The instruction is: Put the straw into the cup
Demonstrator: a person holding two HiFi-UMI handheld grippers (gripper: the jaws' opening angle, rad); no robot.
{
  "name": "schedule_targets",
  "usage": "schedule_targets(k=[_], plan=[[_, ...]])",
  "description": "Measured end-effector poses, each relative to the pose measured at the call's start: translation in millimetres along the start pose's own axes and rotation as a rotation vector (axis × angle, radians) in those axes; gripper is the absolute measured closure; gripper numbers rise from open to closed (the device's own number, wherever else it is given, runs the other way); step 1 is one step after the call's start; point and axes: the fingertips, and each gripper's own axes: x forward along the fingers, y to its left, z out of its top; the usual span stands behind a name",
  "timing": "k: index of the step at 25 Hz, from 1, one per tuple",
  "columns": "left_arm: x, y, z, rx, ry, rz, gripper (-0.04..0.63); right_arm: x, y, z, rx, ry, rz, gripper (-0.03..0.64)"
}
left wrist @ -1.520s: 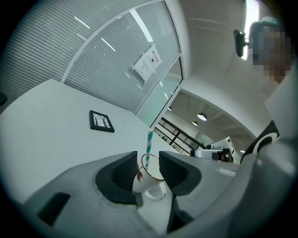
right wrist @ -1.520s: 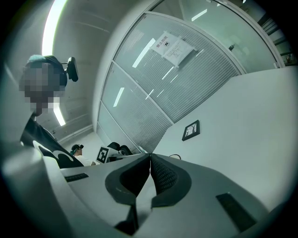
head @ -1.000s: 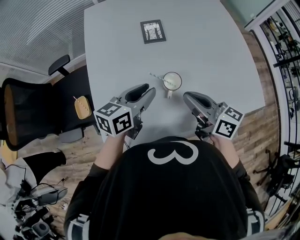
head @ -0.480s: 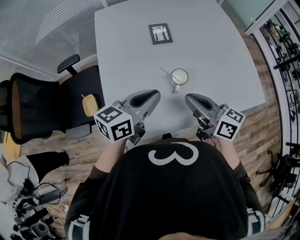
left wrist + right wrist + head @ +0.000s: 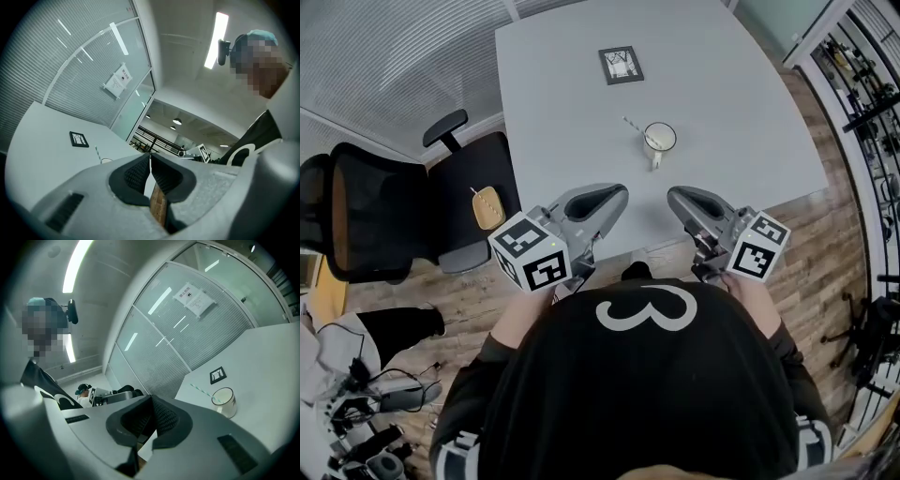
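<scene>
Head view: straw is already sitting in the cup, upper centre of frame, its free end leaning toward the upper left. You are holding both grippers low in the frame at the near edge of the table, well apart from the cup. The cup is lying up-frame of both tips, with the right gripper nearer and the left gripper off to its lower left. Left jaws have just been closing and are meeting on nothing. Right jaws are pressing together, empty. Judgement: the task is looking done, so no reach is needed.
</scene>
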Motion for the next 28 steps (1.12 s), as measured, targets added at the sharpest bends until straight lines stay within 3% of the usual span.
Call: schedule_targets(k=[14, 28], plan=[[-52, -59, -20, 0.049, -0.005, -0.032, 0.574, -29, 71, -33, -0.059, -0.044, -0.009, 0.603], [-78, -102, -25, 0.089, -0.05, -0.03, 0.577, -59, 115, -40, -0.128, -0.054, -0.017, 0.603]])
